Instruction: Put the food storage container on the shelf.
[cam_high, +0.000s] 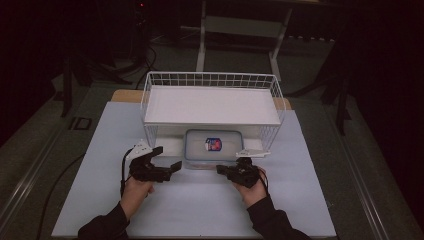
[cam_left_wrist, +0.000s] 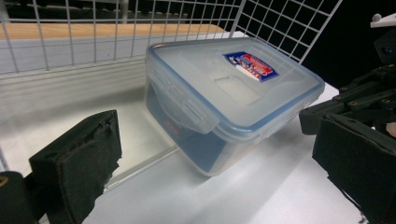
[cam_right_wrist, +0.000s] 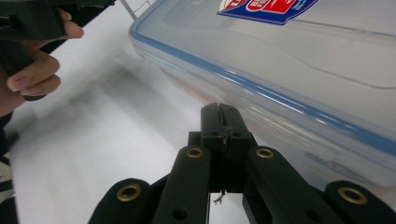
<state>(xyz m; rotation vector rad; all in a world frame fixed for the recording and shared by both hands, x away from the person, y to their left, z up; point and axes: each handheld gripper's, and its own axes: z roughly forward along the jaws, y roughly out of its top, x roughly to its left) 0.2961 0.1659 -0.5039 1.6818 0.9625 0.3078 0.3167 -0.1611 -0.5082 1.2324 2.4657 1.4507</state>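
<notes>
Dim room around a pale counter (cam_high: 200, 200) holding a white wire rack (cam_high: 212, 102). Under its shelf, at the front edge, sits a clear lidded container (cam_high: 213, 148) with a blue seal, long axis running side to side. It lies just ahead of and between both tongs. Left tongs (cam_high: 167, 162) stand wide apart beside its left end. Right tongs (cam_high: 223, 171) are pressed together, empty, tips near the container's front right wall.
</notes>
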